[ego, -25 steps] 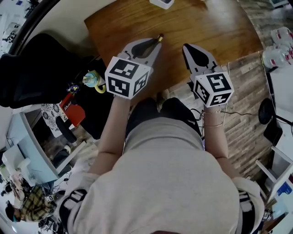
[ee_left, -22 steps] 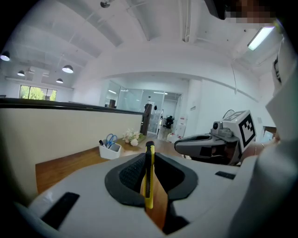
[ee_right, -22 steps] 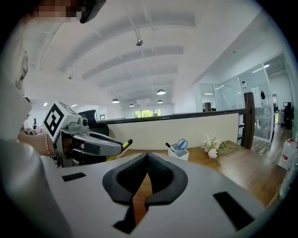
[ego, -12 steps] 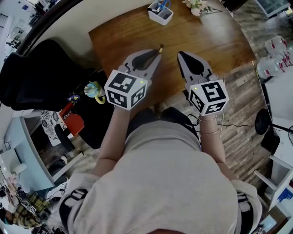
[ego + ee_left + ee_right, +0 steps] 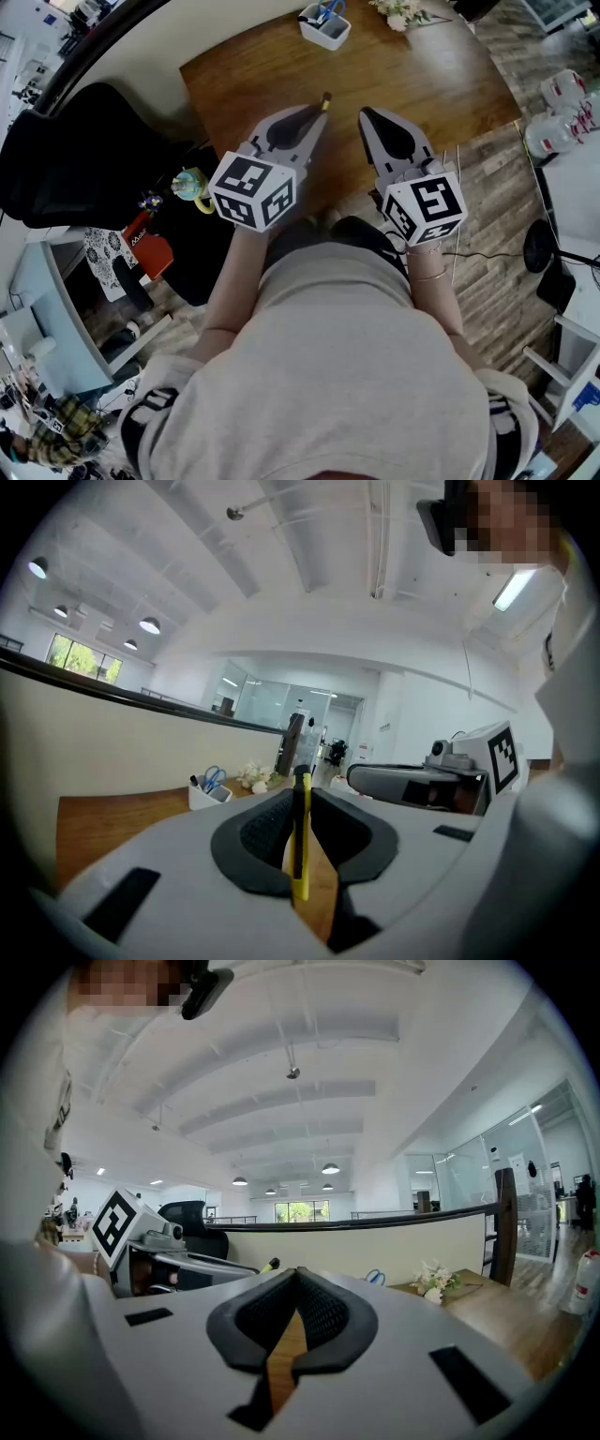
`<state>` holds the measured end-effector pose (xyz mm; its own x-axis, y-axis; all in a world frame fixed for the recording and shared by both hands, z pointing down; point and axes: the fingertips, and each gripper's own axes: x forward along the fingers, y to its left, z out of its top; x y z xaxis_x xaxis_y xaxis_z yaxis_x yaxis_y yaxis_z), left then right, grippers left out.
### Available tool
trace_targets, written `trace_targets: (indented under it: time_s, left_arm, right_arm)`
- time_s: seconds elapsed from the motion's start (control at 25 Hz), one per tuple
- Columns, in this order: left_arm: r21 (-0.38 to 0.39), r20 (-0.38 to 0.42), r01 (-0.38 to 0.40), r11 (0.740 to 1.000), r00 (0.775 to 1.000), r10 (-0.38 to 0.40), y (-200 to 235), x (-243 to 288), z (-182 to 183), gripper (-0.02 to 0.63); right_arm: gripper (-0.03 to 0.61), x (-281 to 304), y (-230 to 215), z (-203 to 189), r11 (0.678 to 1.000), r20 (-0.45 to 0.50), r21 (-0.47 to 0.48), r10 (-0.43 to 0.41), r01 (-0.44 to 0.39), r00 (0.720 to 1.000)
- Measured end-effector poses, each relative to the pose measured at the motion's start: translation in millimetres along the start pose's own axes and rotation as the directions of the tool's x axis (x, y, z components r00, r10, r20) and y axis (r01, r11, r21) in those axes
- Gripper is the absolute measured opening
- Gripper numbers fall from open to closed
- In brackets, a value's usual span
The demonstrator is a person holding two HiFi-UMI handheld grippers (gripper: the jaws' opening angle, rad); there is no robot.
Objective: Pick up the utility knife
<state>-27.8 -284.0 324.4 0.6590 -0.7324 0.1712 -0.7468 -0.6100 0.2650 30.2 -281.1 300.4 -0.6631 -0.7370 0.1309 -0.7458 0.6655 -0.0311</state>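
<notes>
The left gripper [image 5: 302,791] has its jaws clamped on the utility knife [image 5: 300,850], a thin yellow-and-black edge standing upright between the pads. The head view shows only the knife's tip poking past those jaws, above the wooden table [image 5: 431,75]. The right gripper [image 5: 298,1274] has its jaws pressed together on nothing. The 2 grippers point forward side by side, near level, over the table's near edge.

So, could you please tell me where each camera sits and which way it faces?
Head view: on the head, facing steeply down; torso, forearms, left gripper, right gripper above the wooden table.
Left gripper view: on that gripper, along jaws clamping the utility knife.
Right gripper view: on that gripper, along closed, empty jaws.
Shared: the flowers.
</notes>
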Motion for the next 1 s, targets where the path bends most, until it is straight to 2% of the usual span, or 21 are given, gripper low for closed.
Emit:
trace_targets:
  time_s: [0.36, 0.64, 1.0]
  left_arm:
    - [-0.014, -0.025, -0.010, 1.000, 1.000, 0.009, 2, -3, -10, 0.077]
    - [-0.010, -0.042, -0.007, 1.000, 0.999, 0.007, 1, -1, -16, 0.077]
    - [-0.001, -0.063, -0.005, 1.000, 0.998, 0.005, 3, 0, -21, 0.077]
  right_arm:
    - [0.009, 2, 5, -15, 0.998, -0.020, 0.054, 0.016, -0.015, 1.000]
    - [0.011, 0, -3, -21, 0.998, -0.039, 0.060, -0.016, 0.018, 0.999]
    - [0.009, 6, -1, -27, 0.998, -0.048, 0.069, -0.001, 0.004, 0.999]
